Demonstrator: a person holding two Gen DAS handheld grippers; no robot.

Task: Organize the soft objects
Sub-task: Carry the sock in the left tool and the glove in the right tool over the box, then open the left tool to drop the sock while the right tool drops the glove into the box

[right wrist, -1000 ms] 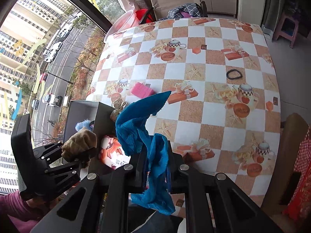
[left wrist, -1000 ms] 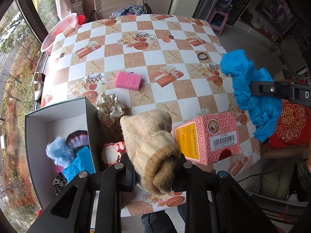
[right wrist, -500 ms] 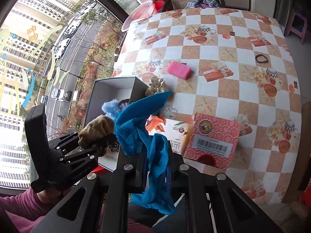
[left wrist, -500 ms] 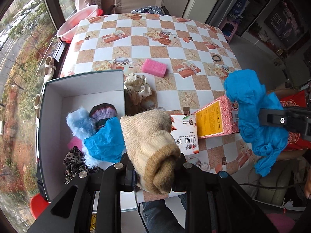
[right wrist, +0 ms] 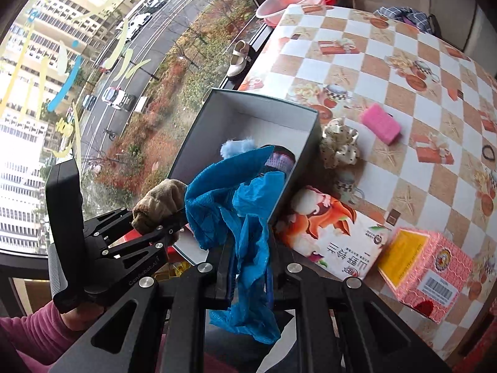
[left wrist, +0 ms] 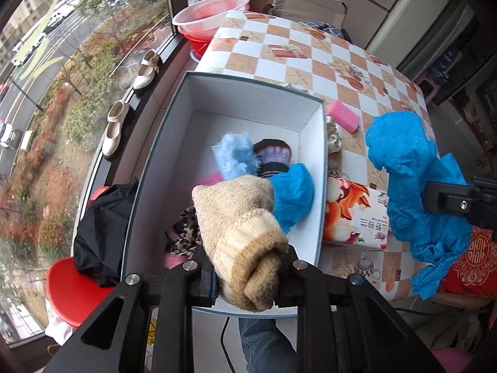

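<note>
Left wrist view. Left claw (left wrist: 248,275) clamped on a beige knit sock (left wrist: 239,227), held above the near end of the open white box (left wrist: 248,105). Box sits on the checkered counter (left wrist: 313,59) at its window-side edge. Already inside: a pale blue fluffy piece (left wrist: 234,155), a dark striped knit item (left wrist: 275,155), a blue plastic piece (left wrist: 293,195), something leopard-patterned near the bottom. Far half of the box floor is bare. Judgement: step in hand is dropping the sock in. Carry it a little further forward over the bare floor before letting go, so it does not pile on the near heap or catch the near wall; lower it below the rim first, then part the fingers.

Right wrist view. Right claw (right wrist: 250,275) pinched on a crumpled blue plastic glove (right wrist: 245,227) that hangs loose below and flares above the fingers. It sits just outside the box's near corner, beside the left claw (right wrist: 164,220). A printed tissue pack (right wrist: 335,236) and a pink carton (right wrist: 425,267) lie right of the box; a pink sponge (right wrist: 380,122) and a dotted scrunchie (right wrist: 340,146) remain on the counter. Judgement: hold the glove back until the sock is released, to avoid the two claws crowding; the trailing film could snag the rim.
</note>
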